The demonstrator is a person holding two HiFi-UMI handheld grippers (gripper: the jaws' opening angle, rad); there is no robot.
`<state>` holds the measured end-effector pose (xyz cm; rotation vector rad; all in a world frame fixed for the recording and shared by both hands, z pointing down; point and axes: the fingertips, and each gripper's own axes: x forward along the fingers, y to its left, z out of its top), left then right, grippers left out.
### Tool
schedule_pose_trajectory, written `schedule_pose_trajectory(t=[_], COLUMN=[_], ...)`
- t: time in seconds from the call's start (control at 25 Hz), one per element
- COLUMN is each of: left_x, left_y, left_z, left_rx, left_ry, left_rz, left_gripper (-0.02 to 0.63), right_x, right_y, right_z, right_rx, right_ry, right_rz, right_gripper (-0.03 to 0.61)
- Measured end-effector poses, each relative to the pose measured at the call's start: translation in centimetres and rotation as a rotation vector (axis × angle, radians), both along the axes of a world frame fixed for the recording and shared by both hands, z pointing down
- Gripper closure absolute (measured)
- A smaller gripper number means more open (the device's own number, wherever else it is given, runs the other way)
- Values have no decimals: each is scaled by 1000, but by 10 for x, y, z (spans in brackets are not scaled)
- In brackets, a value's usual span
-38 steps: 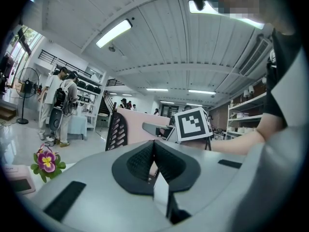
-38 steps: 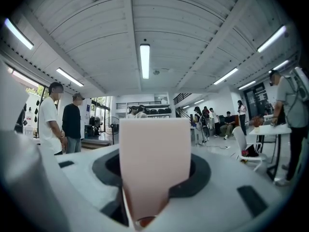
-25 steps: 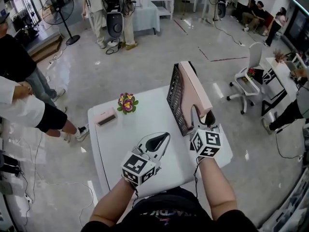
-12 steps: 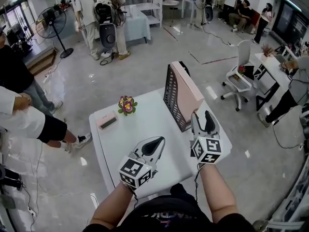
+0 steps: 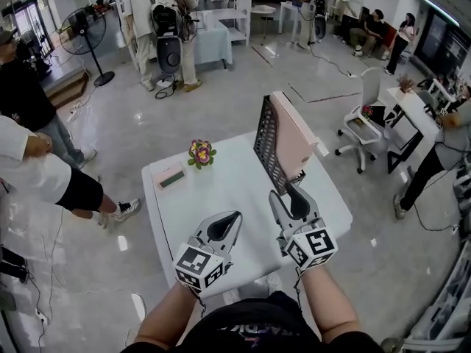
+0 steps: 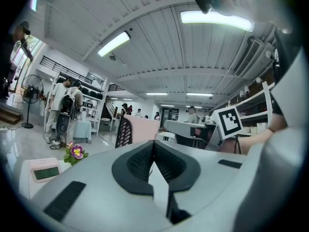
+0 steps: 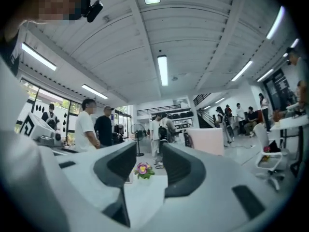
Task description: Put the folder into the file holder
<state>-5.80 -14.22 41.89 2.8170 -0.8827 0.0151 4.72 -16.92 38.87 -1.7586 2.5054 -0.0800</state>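
Just right of the right gripper [image 5: 285, 191] the file holder [image 5: 266, 147] blocks passage; straight ahead, bare table [image 5: 221, 193] lies open up to the flower [image 5: 199, 153].

Bright, even light falls from ceiling strip lights [image 7: 162, 70]. The glossy floor [image 5: 221, 101] shows glare. Both gripper views bend and darken at their edges.

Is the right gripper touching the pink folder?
Apart. The right gripper view shows the right gripper, jaws just closing on nothing, with the folder well beyond.

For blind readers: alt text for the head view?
A pink folder stands in a black file holder on a white table. Nearer, the left gripper is shut; the right gripper, its jaws just closed partway, is open and empty.
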Motion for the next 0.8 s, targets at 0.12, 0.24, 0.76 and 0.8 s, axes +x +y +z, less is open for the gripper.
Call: schedule_pose_trajectory(t=[0.12,0.24,0.76,0.8], left_x=[-14,-21,23,29], left_y=[6,13,75,81], left_z=[-1,-3,8,8], left_rx=[-3,3,-58,-57], left_ry=[11,9,-10,-12], left_rz=[-64,-134,-363,-375], left_gripper=[612,612,612,612], right_x=[-22,-32,7,11], right_y=[12,21,84,90], right_z=[-2,-2,5,4], right_rx=[5,3,-15,-9], right_ry=[10,33,56,59], right_rz=[-94,-173,-422,-439], right_gripper=[512,577,578,578])
